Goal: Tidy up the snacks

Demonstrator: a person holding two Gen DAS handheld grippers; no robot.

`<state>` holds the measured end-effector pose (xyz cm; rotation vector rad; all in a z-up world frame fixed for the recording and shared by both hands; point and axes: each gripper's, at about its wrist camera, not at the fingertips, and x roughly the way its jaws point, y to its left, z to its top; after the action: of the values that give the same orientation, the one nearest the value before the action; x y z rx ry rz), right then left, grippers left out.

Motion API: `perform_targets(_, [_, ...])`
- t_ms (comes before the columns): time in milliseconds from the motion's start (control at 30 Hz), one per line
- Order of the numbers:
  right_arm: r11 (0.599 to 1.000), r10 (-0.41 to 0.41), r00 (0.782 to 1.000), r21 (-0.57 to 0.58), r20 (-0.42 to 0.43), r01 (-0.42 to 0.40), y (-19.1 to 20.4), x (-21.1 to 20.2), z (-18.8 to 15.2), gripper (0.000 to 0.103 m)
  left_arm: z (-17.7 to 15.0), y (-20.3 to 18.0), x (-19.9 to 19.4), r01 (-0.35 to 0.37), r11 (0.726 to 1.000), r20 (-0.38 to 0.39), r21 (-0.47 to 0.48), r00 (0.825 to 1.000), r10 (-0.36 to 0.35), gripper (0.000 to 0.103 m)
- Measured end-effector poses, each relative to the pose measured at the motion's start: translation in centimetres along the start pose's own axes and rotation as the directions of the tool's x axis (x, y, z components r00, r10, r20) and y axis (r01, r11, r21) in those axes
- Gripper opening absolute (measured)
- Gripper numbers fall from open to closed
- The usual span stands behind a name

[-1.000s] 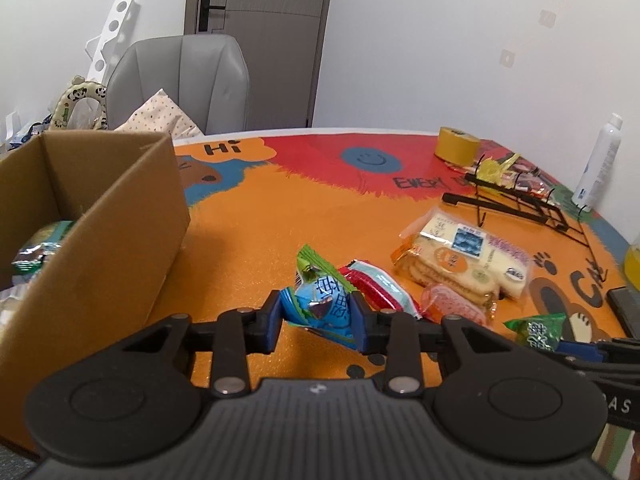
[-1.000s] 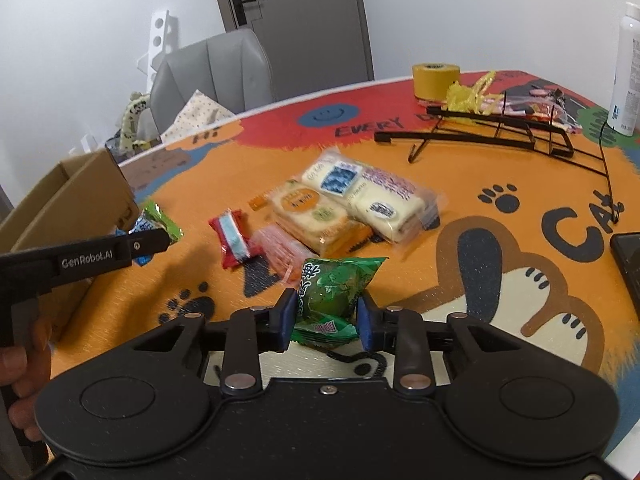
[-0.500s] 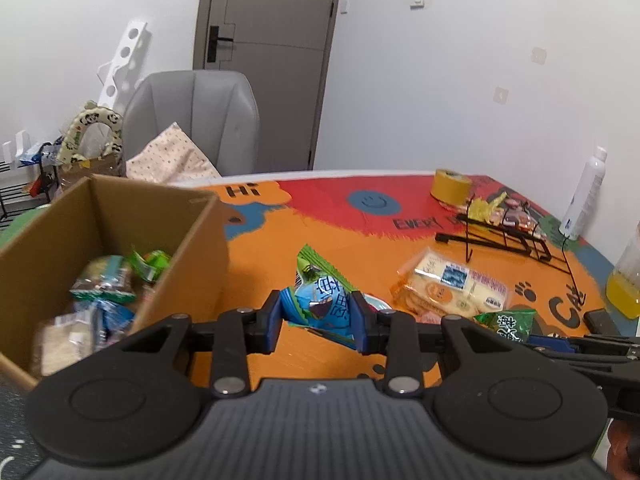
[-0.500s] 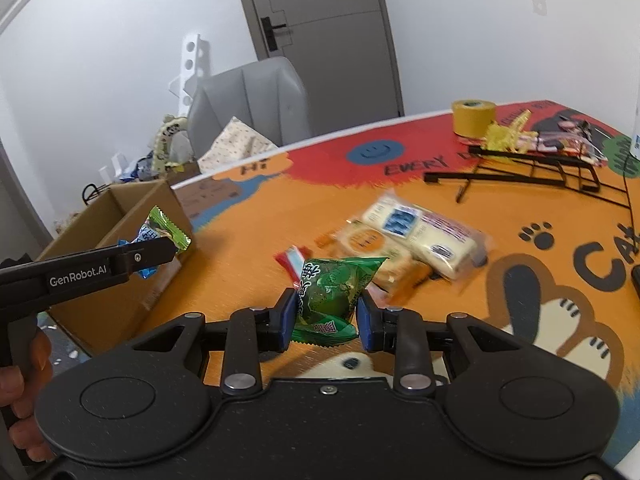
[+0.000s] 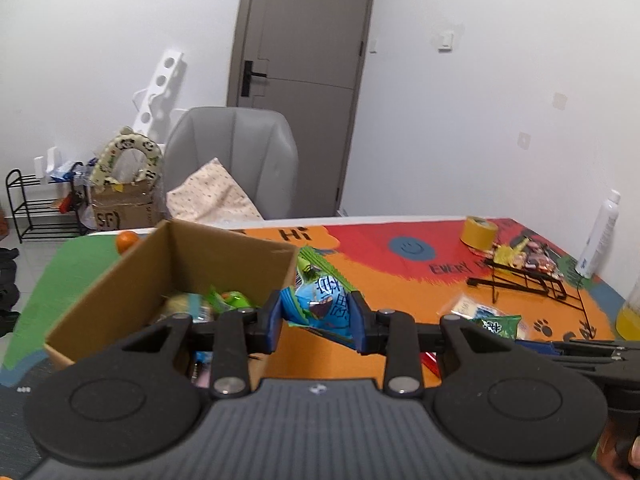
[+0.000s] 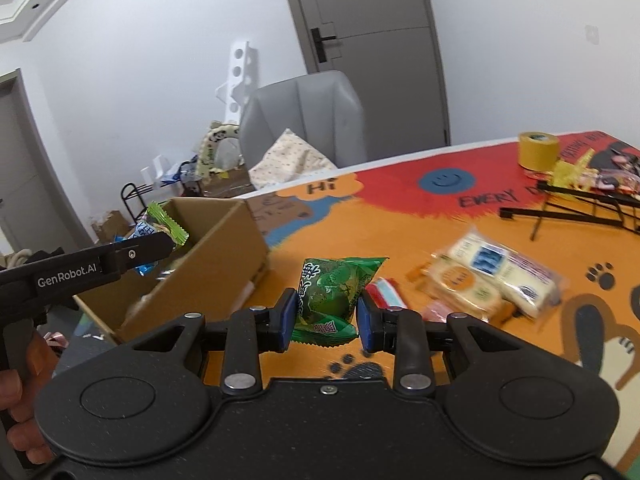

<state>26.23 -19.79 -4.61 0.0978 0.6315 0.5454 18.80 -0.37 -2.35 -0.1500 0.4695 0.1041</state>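
My left gripper (image 5: 318,318) is shut on a blue and green snack packet (image 5: 320,304), held in the air at the near right wall of the open cardboard box (image 5: 132,276). Several snack packets lie inside the box. In the right wrist view the left gripper (image 6: 160,240) hangs over the box (image 6: 224,248) with the blue packet (image 6: 160,224). My right gripper (image 6: 326,316) is shut on a green snack packet (image 6: 332,296), raised above the orange table mat (image 6: 400,216). The green packet (image 5: 498,325) shows low at the right in the left wrist view.
Cracker packs (image 6: 496,276), a red-and-white snack (image 6: 384,292) and a pink one (image 6: 438,312) lie on the mat. A black wire rack (image 6: 580,204), yellow tape roll (image 6: 538,150) and white bottle (image 5: 598,236) stand farther right. A grey chair (image 5: 232,160) stands behind the table.
Both grippers rose and swung left toward the box with their packets still gripped. The box's inside has come into view, and the left gripper now hangs over it.
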Motion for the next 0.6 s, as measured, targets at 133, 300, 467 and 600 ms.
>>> perform_targets(133, [1.000,0.024,1.000,-0.016,0.006,-0.024,1.4,0.5,0.6,0.030,0.3,1.5,-0.6,-0.023,1.000,0.016,-0.022,1.000,0.023,0.032])
perform_targets(300, [0.998,0.049,0.999,-0.036,0.013,-0.048,3.1,0.9,1.2,0.030,0.7,3.4,-1.2,-0.049,0.998,0.027,-0.044,0.998,0.050,0.031])
perform_targets(467, [0.997,0.065,0.998,-0.052,0.010,-0.064,4.5,1.6,1.6,0.030,1.1,5.1,-1.7,-0.074,0.995,0.040,-0.064,0.996,0.077,0.031])
perform_targets(600, [0.995,0.077,0.997,-0.060,0.015,-0.076,5.3,1.9,2.0,0.030,1.3,6.3,-1.8,-0.090,0.993,0.039,-0.080,0.995,0.094,0.031])
